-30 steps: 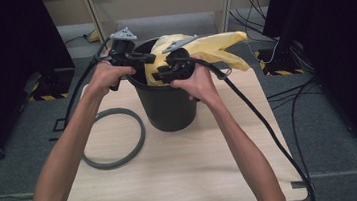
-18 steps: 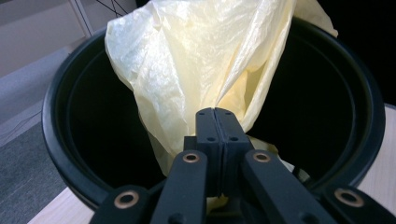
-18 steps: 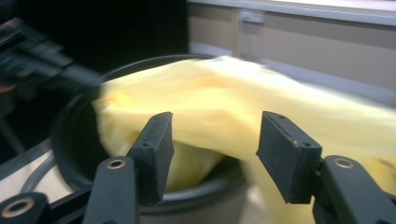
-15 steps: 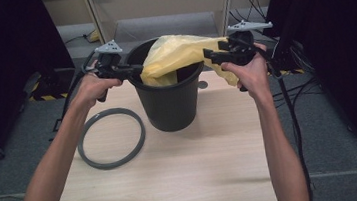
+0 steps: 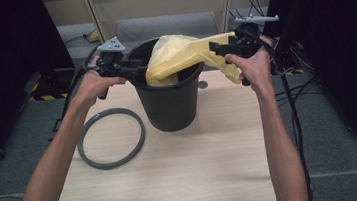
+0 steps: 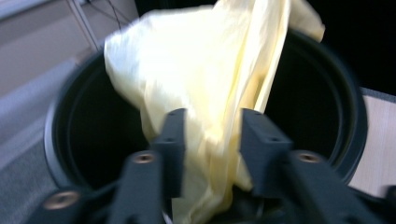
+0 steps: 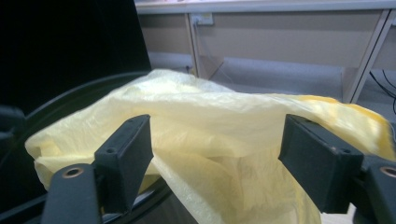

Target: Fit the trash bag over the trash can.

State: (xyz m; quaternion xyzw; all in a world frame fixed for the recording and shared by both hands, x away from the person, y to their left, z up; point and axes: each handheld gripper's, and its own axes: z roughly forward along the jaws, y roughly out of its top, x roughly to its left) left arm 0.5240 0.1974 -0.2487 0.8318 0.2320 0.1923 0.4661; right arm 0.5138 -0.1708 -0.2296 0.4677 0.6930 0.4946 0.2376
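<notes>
A black bucket [image 5: 169,106] stands at the back middle of the wooden table [image 5: 199,168]. A yellow plastic bag [image 5: 182,55] rises out of it and stretches to the right, past the rim. My left gripper [image 5: 138,70] is at the bucket's left rim; its jaws have just been opening and stand apart, with a loose fold of the bag [image 6: 201,84] between them. My right gripper [image 5: 216,48] hovers right of the bucket at rim height. Its jaws have just been opening too and stand wide, with the bag [image 7: 210,112] spanning the gap.
A grey ring [image 5: 111,137] lies flat on the table to the left of the bucket. Cables trail from both grippers off the table's back corners. Shelving and dark cabinets stand behind and to both sides.
My right gripper has swung from over the bucket out to the right, drawing the bag that way. The left gripper stayed at the left rim. Both pairs of jaws have widened.
</notes>
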